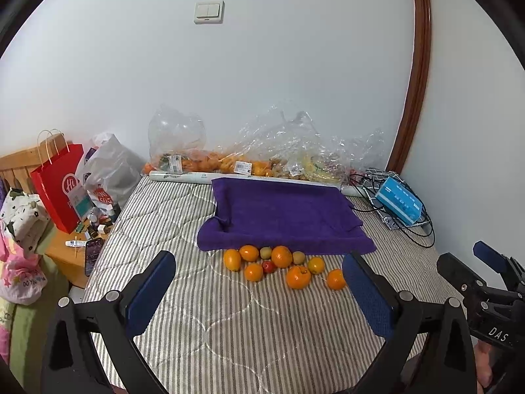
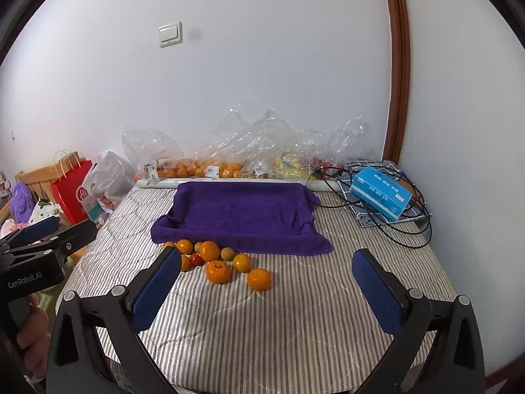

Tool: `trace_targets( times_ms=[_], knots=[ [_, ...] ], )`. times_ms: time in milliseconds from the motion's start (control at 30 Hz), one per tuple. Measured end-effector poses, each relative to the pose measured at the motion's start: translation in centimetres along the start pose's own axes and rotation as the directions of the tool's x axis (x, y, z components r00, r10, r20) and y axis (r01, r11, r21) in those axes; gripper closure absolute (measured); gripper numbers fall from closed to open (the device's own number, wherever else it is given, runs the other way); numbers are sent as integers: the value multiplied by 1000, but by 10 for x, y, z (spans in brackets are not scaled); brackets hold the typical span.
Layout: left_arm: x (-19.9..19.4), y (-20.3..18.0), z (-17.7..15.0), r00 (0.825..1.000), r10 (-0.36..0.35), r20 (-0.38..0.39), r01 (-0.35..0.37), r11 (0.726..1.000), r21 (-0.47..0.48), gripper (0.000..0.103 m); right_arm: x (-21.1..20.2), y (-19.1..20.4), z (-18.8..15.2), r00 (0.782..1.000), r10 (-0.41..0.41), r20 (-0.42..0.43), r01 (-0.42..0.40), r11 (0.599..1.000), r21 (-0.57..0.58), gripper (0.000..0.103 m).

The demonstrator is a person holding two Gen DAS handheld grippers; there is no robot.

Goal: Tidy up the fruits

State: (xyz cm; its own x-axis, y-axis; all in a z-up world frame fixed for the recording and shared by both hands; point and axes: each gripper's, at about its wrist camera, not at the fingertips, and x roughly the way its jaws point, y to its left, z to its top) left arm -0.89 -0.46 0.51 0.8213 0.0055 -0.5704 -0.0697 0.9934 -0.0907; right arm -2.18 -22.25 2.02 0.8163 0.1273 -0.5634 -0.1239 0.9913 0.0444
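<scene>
left hand-held gripper [image 1: 259,290] spread | right hand-held gripper [image 2: 266,290] spread | fruits [image 1: 282,264] touching purple towel [image 1: 282,216] edge

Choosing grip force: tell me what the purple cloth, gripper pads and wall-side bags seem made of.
Purple cloth: likely terry towelling, matte, fuzzy nap.
Left gripper finger pads: probably blue textured rubber or foam, with dotted grain.
Clear crinkled bags: thin glossy plastic film, showing glints and creases.

Leftmost oranges [image 2: 185,262] half hidden behind the right claw's finger [image 2: 154,292]; bagged fruit [image 1: 210,164] indistinct.
</scene>
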Motion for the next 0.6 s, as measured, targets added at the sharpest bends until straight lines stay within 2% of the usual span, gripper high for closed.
trace_targets(
  times_ms=[600],
  knots=[
    [8,-2,-3,999,8,-33,-9,1000,-11,0,3,-6,-4,1000,8,-8,-8,1000,27,0]
  ],
)
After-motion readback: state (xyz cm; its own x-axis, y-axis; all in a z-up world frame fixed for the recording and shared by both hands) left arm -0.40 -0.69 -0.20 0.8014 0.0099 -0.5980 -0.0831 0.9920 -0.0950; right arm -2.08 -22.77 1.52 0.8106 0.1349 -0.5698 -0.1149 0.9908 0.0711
